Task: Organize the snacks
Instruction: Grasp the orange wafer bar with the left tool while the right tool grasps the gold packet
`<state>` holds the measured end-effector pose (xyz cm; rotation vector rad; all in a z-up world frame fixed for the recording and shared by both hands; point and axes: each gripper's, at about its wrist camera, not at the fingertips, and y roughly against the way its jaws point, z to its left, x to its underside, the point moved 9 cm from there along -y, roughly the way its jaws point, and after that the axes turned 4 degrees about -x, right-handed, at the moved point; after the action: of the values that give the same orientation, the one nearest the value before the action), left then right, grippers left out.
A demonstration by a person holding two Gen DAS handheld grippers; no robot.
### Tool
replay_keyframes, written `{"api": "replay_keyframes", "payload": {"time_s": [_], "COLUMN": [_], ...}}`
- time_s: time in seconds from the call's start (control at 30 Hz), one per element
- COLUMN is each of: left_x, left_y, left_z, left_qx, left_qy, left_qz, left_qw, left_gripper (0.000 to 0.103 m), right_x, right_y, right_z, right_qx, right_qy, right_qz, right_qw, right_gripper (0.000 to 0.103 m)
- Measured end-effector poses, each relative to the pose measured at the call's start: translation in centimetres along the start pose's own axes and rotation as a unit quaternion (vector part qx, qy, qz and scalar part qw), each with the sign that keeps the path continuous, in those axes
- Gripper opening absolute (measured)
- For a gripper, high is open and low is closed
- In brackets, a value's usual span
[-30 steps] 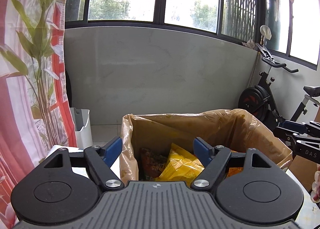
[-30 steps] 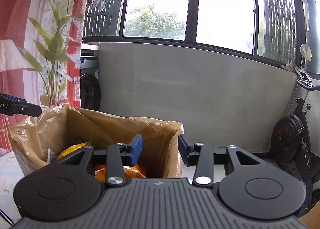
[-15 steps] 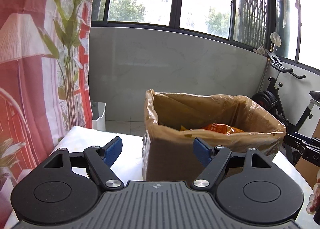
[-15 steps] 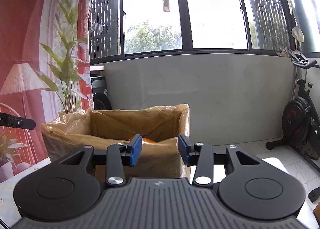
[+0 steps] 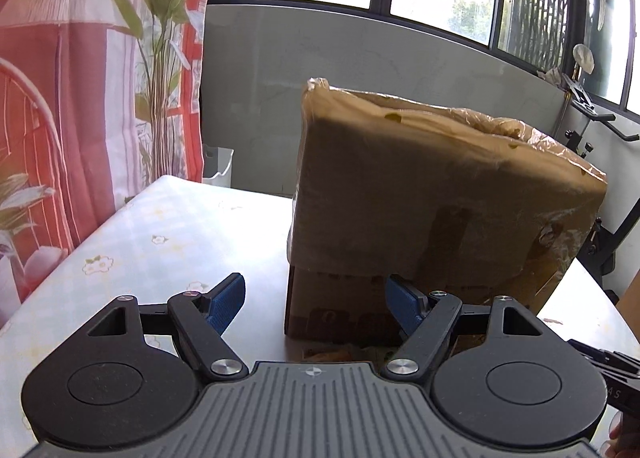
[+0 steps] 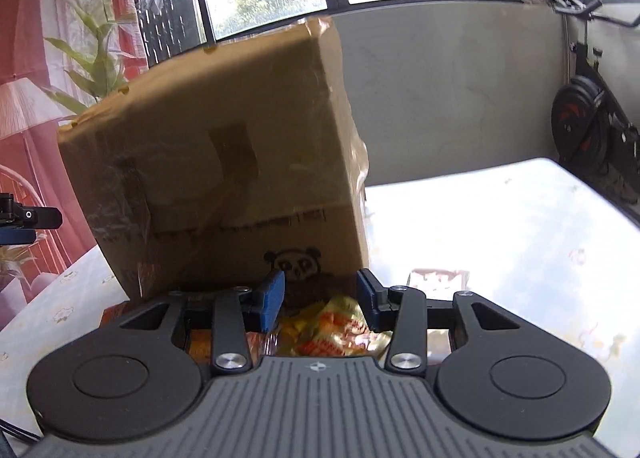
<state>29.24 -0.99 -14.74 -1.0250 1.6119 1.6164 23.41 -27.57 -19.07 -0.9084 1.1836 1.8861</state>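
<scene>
We look low across the counter [image 5: 168,225] from both wrists. Both views closely face the same box [image 5: 432,193] [image 6: 224,153], toward the windows.

Red curtain [image 5: 60,97], exercise bike [image 6: 592,129] behind.

The cardboard box [image 5: 420,197] is plain brown under a clear, shiny plastic liner, with a black panda face [image 6: 298,264] printed low on its side. Near the table's front edge a snack packet [image 6: 328,332] shows yellow with orange-red print between blue finger pads [image 6: 272,300] on black arms. The table [image 5: 160,234] is white with small pale flowers; the curtain [image 5: 60,97] is red and white with green leaves.
</scene>
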Motion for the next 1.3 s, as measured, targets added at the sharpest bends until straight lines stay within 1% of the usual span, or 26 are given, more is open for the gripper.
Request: {"api": "replay_keyframes", "payload": {"time_s": [0.1, 0.17, 0.2, 0.27, 0.43, 0.47, 0.5, 0.57, 0.63, 0.73, 0.8, 0.87, 1.0, 1.07, 1.13, 1.3], "left_x": [1.3, 1.7, 1.8, 2.1, 2.1, 2.1, 2.1, 2.3, 2.3, 2.7, 3.1, 3.5, 4.3, 4.7, 5.2, 5.9], "left_y": [-0.4, -0.4, -0.4, -0.3, -0.6, -0.6, -0.6, -0.4, -0.4, -0.5, -0.6, -0.7, -0.7, -0.7, -0.7, -0.8], "left_z": [-0.1, 0.1, 0.2, 0.3, 0.5, 0.5, 0.5, 0.5, 0.6, 0.9, 1.0, 1.0, 0.8, 0.7, 0.6, 0.4], "left_qx": [-0.005, -0.008, -0.009, -0.01, -0.011, -0.01, -0.009, -0.008, -0.008, -0.008, -0.008, -0.008, -0.003, -0.001, 0.002, 0.004], "left_qy": [-0.004, -0.001, 0.001, 0.002, 0.005, 0.007, 0.009, 0.011, 0.013, 0.018, 0.02, 0.019, 0.018, 0.015, 0.014, 0.013], "left_qz": [0.015, 0.022, 0.023, 0.024, 0.028, 0.029, 0.029, 0.029, 0.029, 0.033, 0.036, 0.041, 0.048, 0.052, 0.056, 0.065], "left_qw": [0.9999, 0.9997, 0.9997, 0.9997, 0.9995, 0.9995, 0.9995, 0.9995, 0.9995, 0.9993, 0.9991, 0.9989, 0.9987, 0.9985, 0.9983, 0.9978], "left_gripper": [0.079, 0.079, 0.079, 0.079, 0.079, 0.079, 0.079, 0.079, 0.079, 0.079, 0.079, 0.079, 0.079, 0.079, 0.079, 0.078], "right_x": [1.3, 1.5, 1.5, 1.5, 1.9, 1.9, 2.0, 1.9, 1.9, 2.1, 2.5, 2.7, 3.3, 3.5, 3.7, 4.2], "right_y": [-0.8, -1.2, -1.4, -1.9, -2.8, -2.9, -3.1, -3.3, -3.6, -3.8, -3.5, -3.2, -2.7, -2.5, -2.3, -0.8], "right_z": [0.3, 0.2, 0.0, -0.3, -1.1, -1.2, -1.3, -1.3, -1.2, -0.8, -0.6, -0.7, 0.1, 0.5, 0.7, 0.9], "right_qx": [-0.014, -0.01, -0.005, 0.013, 0.06, 0.071, 0.077, 0.086, 0.098, 0.101, 0.1, 0.086, 0.062, 0.056, 0.048, 0.032], "right_qy": [-0.017, -0.032, -0.042, -0.063, -0.107, -0.108, -0.111, -0.102, -0.09, -0.066, -0.049, -0.062, -0.045, -0.035, -0.029, -0.014], "right_qz": [0.031, 0.044, 0.048, 0.055, 0.074, 0.076, 0.082, 0.079, 0.076, 0.072, 0.07, 0.067, 0.075, 0.078, 0.082, 0.068], "right_qw": [0.999, 0.998, 0.998, 0.996, 0.99, 0.989, 0.988, 0.988, 0.988, 0.99, 0.991, 0.992, 0.994, 0.995, 0.995, 0.997], "right_gripper": [0.043, 0.043, 0.043, 0.053, 0.06, 0.064, 0.065, 0.068, 0.068, 0.069, 0.067, 0.06, 0.058, 0.054, 0.053, 0.051]}}
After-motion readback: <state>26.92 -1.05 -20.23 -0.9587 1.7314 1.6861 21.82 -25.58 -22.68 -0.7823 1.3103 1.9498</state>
